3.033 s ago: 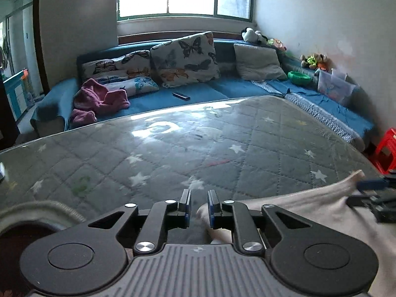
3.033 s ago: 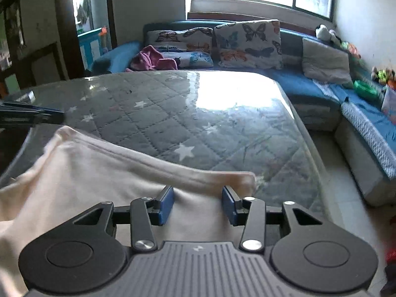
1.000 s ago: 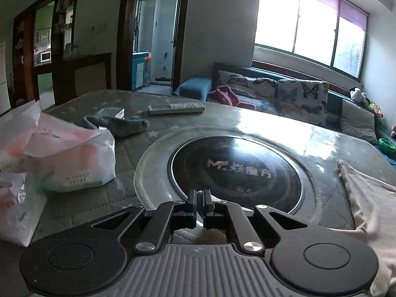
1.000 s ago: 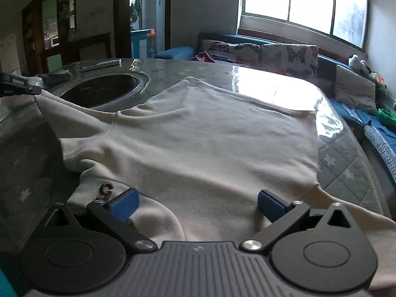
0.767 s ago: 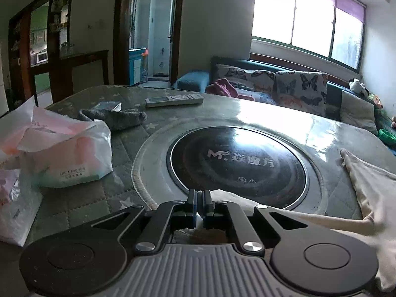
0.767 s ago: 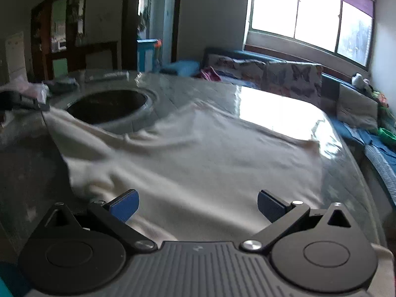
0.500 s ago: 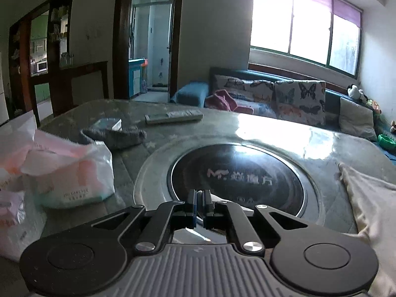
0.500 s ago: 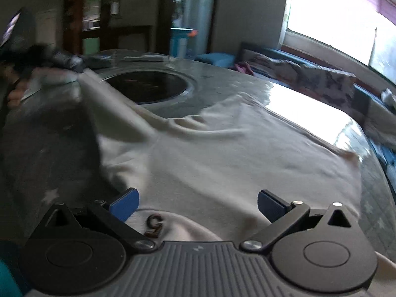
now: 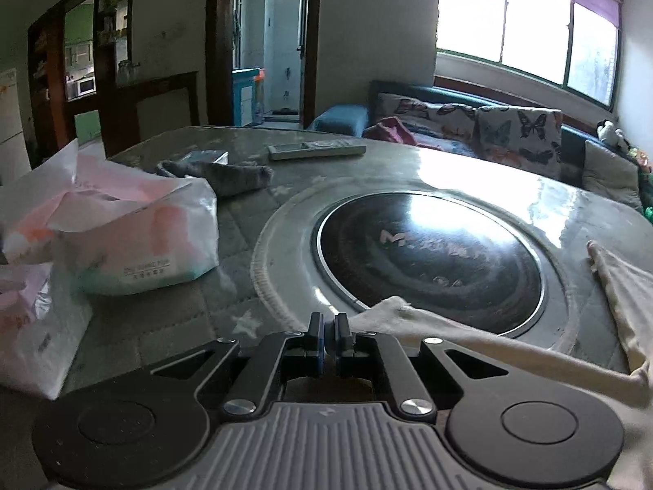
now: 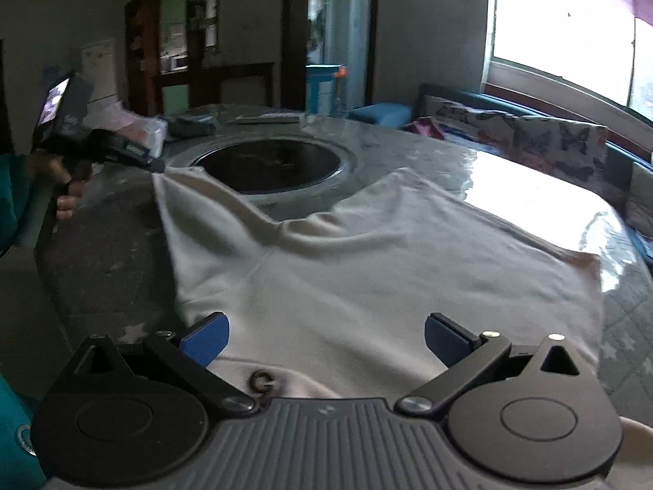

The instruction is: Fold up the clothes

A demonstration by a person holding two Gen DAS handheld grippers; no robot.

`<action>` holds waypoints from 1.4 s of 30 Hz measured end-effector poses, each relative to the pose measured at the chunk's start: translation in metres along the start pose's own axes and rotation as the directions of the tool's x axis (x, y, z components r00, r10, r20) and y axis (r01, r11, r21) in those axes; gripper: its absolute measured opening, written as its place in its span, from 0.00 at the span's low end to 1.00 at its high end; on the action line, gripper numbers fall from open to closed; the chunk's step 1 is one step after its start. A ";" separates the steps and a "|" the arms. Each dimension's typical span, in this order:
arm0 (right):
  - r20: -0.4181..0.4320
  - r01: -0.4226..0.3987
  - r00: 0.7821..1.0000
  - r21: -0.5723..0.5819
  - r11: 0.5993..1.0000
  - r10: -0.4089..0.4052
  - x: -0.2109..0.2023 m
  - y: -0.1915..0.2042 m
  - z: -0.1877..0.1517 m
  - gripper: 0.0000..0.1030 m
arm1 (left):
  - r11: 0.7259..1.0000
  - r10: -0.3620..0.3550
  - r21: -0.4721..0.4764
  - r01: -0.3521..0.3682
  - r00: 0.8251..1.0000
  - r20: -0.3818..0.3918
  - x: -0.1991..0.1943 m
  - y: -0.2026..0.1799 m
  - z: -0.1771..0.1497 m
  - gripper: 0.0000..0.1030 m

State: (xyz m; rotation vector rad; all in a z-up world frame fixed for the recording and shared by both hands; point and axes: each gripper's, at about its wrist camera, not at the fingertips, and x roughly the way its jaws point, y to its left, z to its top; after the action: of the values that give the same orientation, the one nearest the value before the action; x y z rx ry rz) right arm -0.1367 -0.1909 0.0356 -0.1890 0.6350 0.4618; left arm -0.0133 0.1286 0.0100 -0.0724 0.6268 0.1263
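Note:
A cream sweatshirt lies spread over the quilted table, one sleeve stretched out to the left. My left gripper is shut on the end of that sleeve, which runs off to the right; it also shows in the right wrist view at the sleeve's tip. My right gripper is wide open, hovering just above the sweatshirt's near part, with a small dark print below its left finger.
A round black cooktop is set into the table. White plastic bags sit at the left, a grey cloth and a remote behind. A blue sofa with butterfly cushions stands beyond.
My left gripper has pulled the sleeve out to the left, stretching it. The right gripper has let go of the sweatshirt, opened wide and shifted over the garment's near part.

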 end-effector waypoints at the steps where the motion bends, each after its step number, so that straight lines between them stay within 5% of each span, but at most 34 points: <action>1: -0.013 -0.008 1.000 -0.018 1.000 0.008 0.003 0.002 -0.001 1.00 | 1.000 0.023 0.003 -0.023 1.000 0.001 0.000 0.001 0.001 0.07; 5: -0.016 -0.030 0.999 -0.042 0.999 0.029 0.003 0.007 0.001 1.00 | 0.998 0.062 -0.017 -0.063 0.998 -0.015 -0.007 0.006 0.006 0.07; 8: 0.007 -0.030 1.000 -0.036 0.999 0.031 -0.001 0.006 0.006 1.00 | 0.998 -0.064 -0.014 0.064 0.998 -0.008 -0.026 -0.011 0.009 0.07; 10: 0.000 -0.037 0.999 -0.028 0.999 0.037 0.003 0.004 0.008 1.00 | 0.983 -0.184 0.017 0.184 0.983 -0.025 -0.034 -0.035 0.007 0.07; 13: -0.017 -0.044 0.999 -0.027 0.999 0.044 0.009 0.006 0.007 1.00 | 0.934 -0.347 0.064 0.351 0.935 -0.071 -0.041 -0.077 0.002 0.07; 19: -0.014 -0.036 0.999 -0.002 0.999 0.036 0.006 0.005 0.001 1.00 | 0.796 -0.582 0.091 0.599 0.798 -0.157 -0.042 -0.152 -0.003 0.08; 21: -0.007 -0.026 1.000 0.017 1.000 0.026 0.002 0.001 -0.001 1.00 | 0.791 -0.576 0.133 0.598 0.800 -0.169 -0.041 -0.172 -0.007 0.09; 24: -0.012 -0.021 1.000 0.044 0.999 0.022 -0.003 -0.005 -0.007 1.00 | 0.816 -0.526 0.166 0.554 0.830 -0.182 -0.028 -0.183 -0.013 0.09; 31: -0.024 -0.022 0.999 0.039 0.999 0.023 -0.014 -0.007 -0.021 1.00 | 0.856 -0.461 0.196 0.478 0.878 -0.127 -0.030 -0.158 -0.016 0.12; 35: 0.004 -0.022 1.000 0.064 0.998 0.022 -0.022 -0.011 -0.022 1.00 | 0.845 -0.483 0.211 0.492 0.871 -0.092 -0.043 -0.142 -0.015 0.12; 42: -0.012 0.005 1.000 0.123 0.992 -0.004 -0.026 -0.026 -0.028 1.00 | 0.929 -0.331 0.144 0.342 0.939 -0.093 -0.015 -0.104 -0.020 0.11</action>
State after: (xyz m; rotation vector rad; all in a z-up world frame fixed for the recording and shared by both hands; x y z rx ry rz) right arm -0.1579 -0.2319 0.0296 -0.0765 0.6720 0.4161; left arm -0.0221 0.0224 0.0059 -0.0298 0.6808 -0.2604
